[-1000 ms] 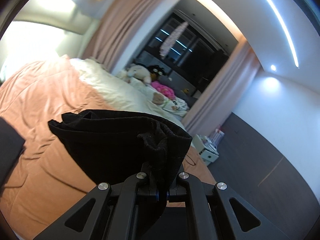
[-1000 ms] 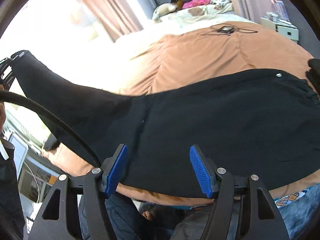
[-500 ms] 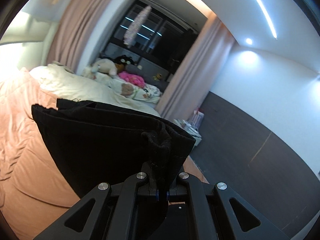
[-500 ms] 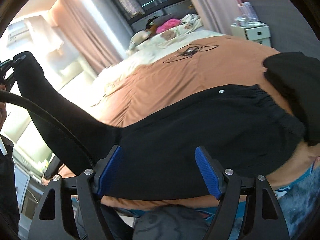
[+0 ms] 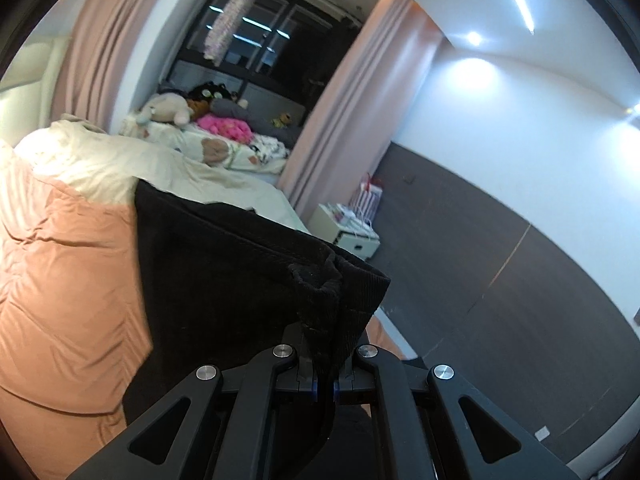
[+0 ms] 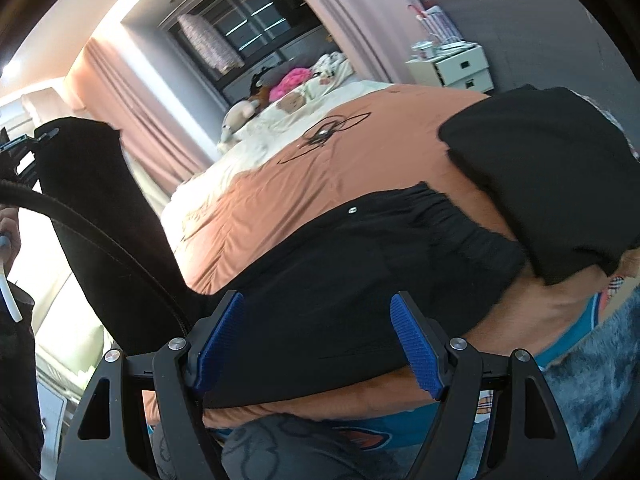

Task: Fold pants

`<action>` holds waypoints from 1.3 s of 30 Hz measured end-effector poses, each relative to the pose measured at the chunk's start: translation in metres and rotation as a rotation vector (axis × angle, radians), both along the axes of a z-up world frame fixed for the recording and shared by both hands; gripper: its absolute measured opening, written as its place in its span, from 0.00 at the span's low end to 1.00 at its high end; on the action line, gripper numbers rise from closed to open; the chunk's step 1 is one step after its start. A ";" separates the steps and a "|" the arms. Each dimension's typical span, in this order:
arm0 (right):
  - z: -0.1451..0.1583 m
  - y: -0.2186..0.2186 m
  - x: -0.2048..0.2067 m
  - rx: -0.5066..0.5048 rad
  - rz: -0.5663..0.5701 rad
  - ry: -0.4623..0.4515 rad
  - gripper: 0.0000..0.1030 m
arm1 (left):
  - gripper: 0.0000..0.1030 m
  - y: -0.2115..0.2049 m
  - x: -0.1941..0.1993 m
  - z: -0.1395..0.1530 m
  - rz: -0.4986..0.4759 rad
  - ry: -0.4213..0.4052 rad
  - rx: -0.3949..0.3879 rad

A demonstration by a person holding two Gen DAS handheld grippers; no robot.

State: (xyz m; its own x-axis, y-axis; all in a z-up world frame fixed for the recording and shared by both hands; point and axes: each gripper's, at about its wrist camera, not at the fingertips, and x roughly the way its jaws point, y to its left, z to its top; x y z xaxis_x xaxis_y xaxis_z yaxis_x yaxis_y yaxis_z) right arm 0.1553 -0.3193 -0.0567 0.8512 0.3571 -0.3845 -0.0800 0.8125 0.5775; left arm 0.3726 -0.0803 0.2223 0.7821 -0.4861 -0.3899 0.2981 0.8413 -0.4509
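left claw (image 5: 324, 386): clamped on pants (image 5: 224, 280) hem, lifted | right claw (image 6: 316, 344): wide apart, holding nothing, above pants

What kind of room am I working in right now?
Almost certainly a bedroom: a large bed with an orange duvet, stuffed toys piled by the curtained window, and a small white nightstand beside it. The black pants lie across the duvet.
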 end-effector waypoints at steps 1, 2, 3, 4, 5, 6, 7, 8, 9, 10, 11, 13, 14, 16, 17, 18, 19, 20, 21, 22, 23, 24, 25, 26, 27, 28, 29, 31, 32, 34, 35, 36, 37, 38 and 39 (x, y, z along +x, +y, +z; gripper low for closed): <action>-0.002 -0.003 -0.001 0.003 -0.007 0.002 0.73 | 0.04 -0.006 0.001 -0.003 -0.009 0.009 -0.001; -0.004 -0.006 -0.004 0.004 -0.015 0.004 0.73 | 0.04 -0.016 0.006 -0.008 -0.022 0.021 -0.001; -0.005 -0.008 -0.007 0.008 -0.024 0.005 0.73 | 0.04 -0.027 0.012 -0.017 -0.037 0.034 0.002; -0.006 -0.010 -0.008 0.011 -0.031 0.006 0.73 | 0.04 -0.035 0.015 -0.021 -0.045 0.041 0.003; -0.007 -0.012 -0.011 0.017 -0.040 0.008 0.73 | 0.04 -0.047 0.022 -0.032 -0.067 0.062 0.001; -0.009 -0.015 -0.013 0.022 -0.049 0.010 0.73 | 0.04 -0.057 0.027 -0.041 -0.087 0.081 -0.005; -0.010 -0.016 -0.015 0.024 -0.057 0.012 0.73 | 0.04 -0.064 0.031 -0.047 -0.100 0.096 -0.007; -0.012 -0.018 -0.016 0.026 -0.067 0.018 0.73 | 0.04 -0.075 0.036 -0.059 -0.120 0.118 -0.008; -0.014 -0.019 -0.017 0.030 -0.075 0.024 0.73 | 0.04 -0.087 0.041 -0.070 -0.140 0.141 -0.006; -0.015 -0.020 -0.018 0.034 -0.081 0.030 0.73 | 0.04 -0.093 0.043 -0.077 -0.151 0.155 -0.007; -0.017 -0.020 -0.019 0.038 -0.089 0.041 0.73 | 0.04 -0.104 0.048 -0.089 -0.168 0.179 -0.008; -0.021 -0.022 -0.021 0.043 -0.103 0.058 0.73 | 0.04 -0.120 0.058 -0.110 -0.197 0.228 -0.010; -0.022 -0.023 -0.023 0.049 -0.109 0.067 0.73 | 0.04 -0.128 0.061 -0.117 -0.205 0.243 -0.011; -0.024 -0.023 -0.025 0.059 -0.121 0.081 0.73 | 0.04 -0.141 0.069 -0.132 -0.215 0.278 -0.014; -0.025 -0.023 -0.027 0.063 -0.129 0.092 0.73 | 0.04 -0.146 0.074 -0.135 -0.218 0.293 -0.019; -0.025 -0.024 -0.026 0.066 -0.134 0.100 0.73 | 0.04 -0.149 0.080 -0.138 -0.219 0.309 -0.031; -0.026 -0.024 -0.027 0.069 -0.140 0.108 0.73 | 0.04 -0.154 0.085 -0.139 -0.213 0.315 -0.038; -0.026 -0.024 -0.028 0.074 -0.145 0.115 0.73 | 0.04 -0.154 0.088 -0.139 -0.201 0.312 -0.038; -0.026 -0.025 -0.029 0.079 -0.149 0.121 0.73 | 0.04 -0.154 0.096 -0.136 -0.188 0.306 -0.035; -0.026 -0.025 -0.029 0.083 -0.154 0.129 0.73 | 0.04 -0.155 0.098 -0.136 -0.179 0.303 -0.035; -0.026 -0.024 -0.031 0.084 -0.158 0.133 0.73 | 0.04 -0.156 0.106 -0.135 -0.167 0.304 -0.039; -0.026 -0.024 -0.033 0.085 -0.163 0.140 0.73 | 0.04 -0.158 0.105 -0.137 -0.160 0.304 -0.041; -0.025 -0.025 -0.032 0.086 -0.166 0.145 0.73 | 0.04 -0.158 0.110 -0.137 -0.147 0.303 -0.043; -0.025 -0.026 -0.033 0.087 -0.170 0.150 0.73 | 0.04 -0.160 0.112 -0.139 -0.140 0.303 -0.046; -0.023 -0.024 -0.036 0.087 -0.175 0.153 0.73 | 0.04 -0.162 0.114 -0.143 -0.136 0.306 -0.054; -0.023 -0.025 -0.038 0.087 -0.179 0.157 0.73 | 0.04 -0.164 0.114 -0.147 -0.139 0.311 -0.060; -0.022 -0.025 -0.039 0.087 -0.182 0.161 0.73 | 0.04 -0.169 0.115 -0.154 -0.153 0.328 -0.068; -0.020 -0.028 -0.041 0.087 -0.187 0.164 0.73 | 0.04 -0.185 0.109 -0.171 -0.195 0.364 -0.063; -0.019 -0.029 -0.043 0.087 -0.190 0.166 0.73 | 0.04 -0.193 0.104 -0.181 -0.218 0.380 -0.058; -0.017 -0.032 -0.046 0.089 -0.198 0.171 0.73 | 0.04 -0.208 0.094 -0.197 -0.260 0.417 -0.065; -0.019 -0.033 -0.049 0.089 -0.200 0.173 0.73 | 0.04 -0.218 0.087 -0.207 -0.288 0.441 -0.072; -0.018 -0.035 -0.051 0.090 -0.202 0.175 0.73 | 0.04 -0.226 0.080 -0.215 -0.307 0.456 -0.073; -0.018 -0.036 -0.053 0.091 -0.203 0.176 0.73 | 0.04 -0.238 0.069 -0.226 -0.333 0.474 -0.073; -0.017 -0.037 -0.055 0.090 -0.204 0.178 0.73 | 0.04 -0.247 0.061 -0.235 -0.354 0.488 -0.074; -0.017 -0.039 -0.056 0.089 -0.204 0.179 0.73 | 0.04 -0.255 0.053 -0.242 -0.372 0.502 -0.073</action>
